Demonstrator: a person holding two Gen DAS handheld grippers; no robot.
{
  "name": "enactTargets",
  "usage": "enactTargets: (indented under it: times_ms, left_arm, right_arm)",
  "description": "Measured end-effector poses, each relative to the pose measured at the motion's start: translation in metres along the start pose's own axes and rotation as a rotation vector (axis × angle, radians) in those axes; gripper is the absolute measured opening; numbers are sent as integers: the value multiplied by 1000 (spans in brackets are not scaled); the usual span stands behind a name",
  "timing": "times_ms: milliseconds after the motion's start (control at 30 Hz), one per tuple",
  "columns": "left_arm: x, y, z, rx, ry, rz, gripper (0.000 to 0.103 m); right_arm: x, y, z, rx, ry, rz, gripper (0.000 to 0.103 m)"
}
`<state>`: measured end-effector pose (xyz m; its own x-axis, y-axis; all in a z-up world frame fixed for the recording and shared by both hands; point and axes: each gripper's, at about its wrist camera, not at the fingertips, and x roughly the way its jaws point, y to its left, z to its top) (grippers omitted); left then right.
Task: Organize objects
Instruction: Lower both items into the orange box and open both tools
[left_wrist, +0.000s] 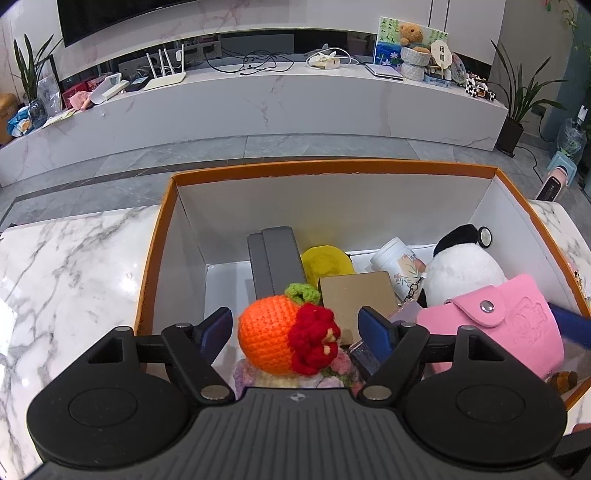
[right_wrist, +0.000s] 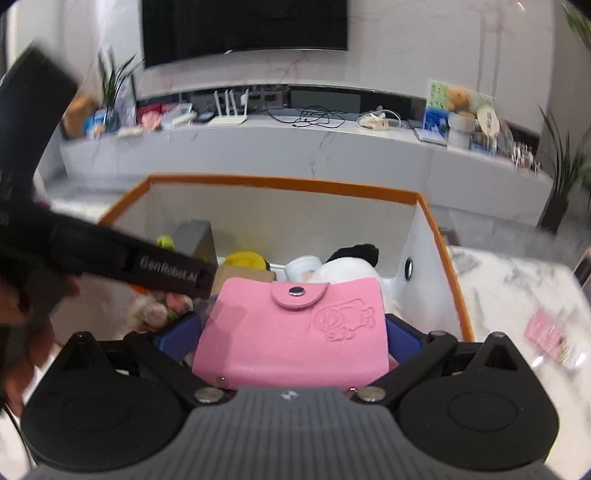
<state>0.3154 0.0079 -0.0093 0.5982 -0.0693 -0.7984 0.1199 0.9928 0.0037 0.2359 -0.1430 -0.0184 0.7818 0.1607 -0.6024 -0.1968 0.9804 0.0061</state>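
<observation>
An orange-rimmed white box (left_wrist: 332, 168) stands on the marble table; it also shows in the right wrist view (right_wrist: 280, 182). My left gripper (left_wrist: 295, 328) is open over the box, its blue pads apart from a crocheted orange doll (left_wrist: 273, 332) between them. My right gripper (right_wrist: 291, 332) is shut on a pink snap wallet (right_wrist: 295, 332) and holds it over the box's right part; the wallet also shows in the left wrist view (left_wrist: 502, 325). Inside lie a grey case (left_wrist: 273, 262), a yellow item (left_wrist: 325, 262), a brown card (left_wrist: 354, 295), a white cup (left_wrist: 399, 262) and a panda plush (left_wrist: 461, 266).
The marble table (left_wrist: 66, 280) extends left of the box and also right of it (right_wrist: 517, 288), where a small pink item (right_wrist: 546, 336) lies. Behind is a long marble TV bench (left_wrist: 258, 96) with cables, a router and plants. The left gripper's body (right_wrist: 110, 254) crosses the right view.
</observation>
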Motion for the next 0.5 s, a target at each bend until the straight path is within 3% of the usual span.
enactTargets:
  times_ms: [100,300,500]
  left_arm:
    - [-3,2,0,-12,-10,-3,89]
    - [-9,0,-1,1,-14,9,89]
    - [-22,-6,-6,36,-39,69,89]
  right_arm:
    - [-6,3,4,-27,-32,1,102]
    - [-3,3,3,-3,-6,16,102]
    - [-8,4,5,8,4,17,102]
